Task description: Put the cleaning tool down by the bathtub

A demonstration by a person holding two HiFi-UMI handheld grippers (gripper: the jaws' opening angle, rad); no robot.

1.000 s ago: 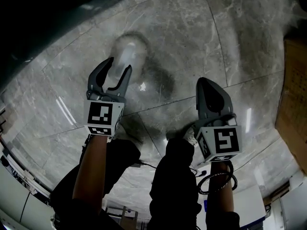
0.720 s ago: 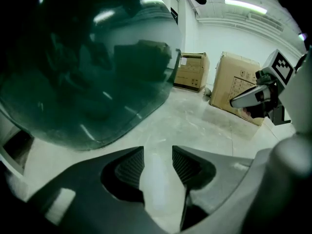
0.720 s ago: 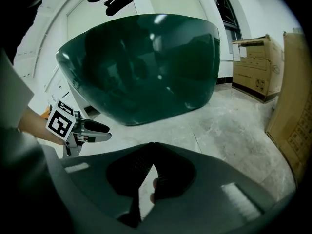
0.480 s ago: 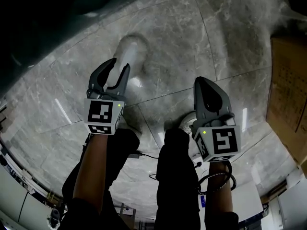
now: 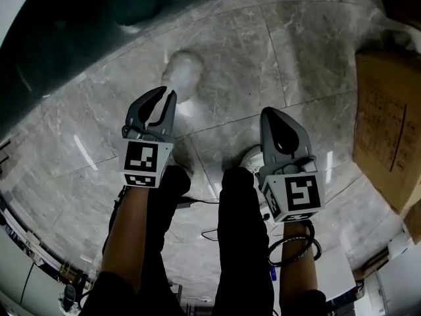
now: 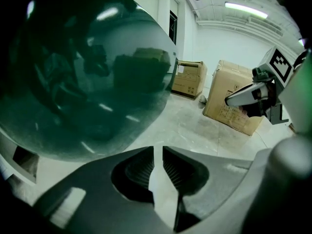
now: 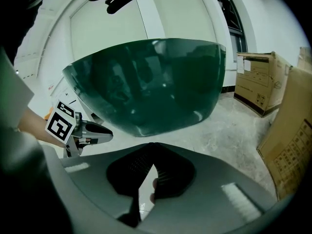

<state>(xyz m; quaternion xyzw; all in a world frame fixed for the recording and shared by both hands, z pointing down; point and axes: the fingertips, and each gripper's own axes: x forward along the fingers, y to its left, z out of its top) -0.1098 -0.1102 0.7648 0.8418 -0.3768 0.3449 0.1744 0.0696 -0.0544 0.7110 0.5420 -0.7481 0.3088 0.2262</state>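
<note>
No cleaning tool shows clearly in any view. The dark green glossy bathtub point(image 5: 72, 38) fills the head view's upper left and bulges large in the left gripper view point(image 6: 87, 72) and the right gripper view point(image 7: 146, 82). My left gripper point(image 5: 168, 92) hangs over the grey marble floor just short of the tub. Its jaws are all but closed, with a thin slit and nothing in it point(image 6: 157, 152). My right gripper point(image 5: 276, 114) is shut and empty point(image 7: 152, 147). A pale blurred patch point(image 5: 184, 68) lies on the shiny floor beyond the left gripper; I cannot tell what it is.
Cardboard boxes point(image 5: 388, 124) stand at the right and also show in both gripper views point(image 6: 234, 106) point(image 7: 292, 140). The person's dark trouser legs point(image 5: 230, 242) and a white shoe point(image 5: 252, 157) are below the grippers. A cable point(image 5: 289, 249) loops near the right wrist.
The left gripper's jaws have narrowed from clearly open to nearly closed. The view has shifted, so more of the tub and the cardboard boxes shows now.
</note>
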